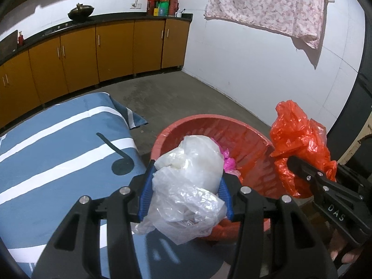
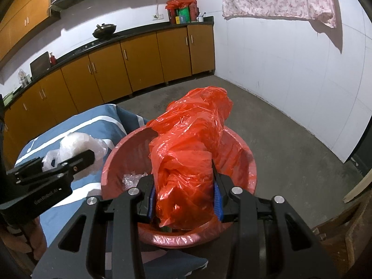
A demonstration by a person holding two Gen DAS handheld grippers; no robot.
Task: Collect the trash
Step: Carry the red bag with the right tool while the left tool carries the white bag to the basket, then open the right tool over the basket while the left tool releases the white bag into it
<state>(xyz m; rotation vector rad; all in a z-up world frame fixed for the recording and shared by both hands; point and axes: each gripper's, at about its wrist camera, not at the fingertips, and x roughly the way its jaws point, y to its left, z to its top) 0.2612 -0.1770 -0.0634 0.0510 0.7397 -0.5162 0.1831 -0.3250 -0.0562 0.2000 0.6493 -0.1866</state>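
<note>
My left gripper (image 1: 186, 174) is shut on a crumpled clear white plastic bag (image 1: 188, 174) and holds it at the near left rim of a red trash bin (image 1: 209, 121). Pink plastic (image 1: 229, 161) lies inside the bin. My right gripper (image 2: 183, 190) is shut on a crumpled orange plastic bag (image 2: 190, 144) and holds it over the bin (image 2: 246, 158). In the left wrist view the orange bag (image 1: 300, 137) hangs at the bin's right side. In the right wrist view the left gripper (image 2: 76, 160) with the white bag (image 2: 79, 141) is left of the bin.
A blue cloth with white stripes (image 1: 58, 139) covers a surface left of the bin. Orange kitchen cabinets (image 1: 104, 46) line the far wall. A floral cloth (image 1: 267, 2) hangs on the white wall. Bare concrete floor (image 1: 186, 93) lies beyond the bin.
</note>
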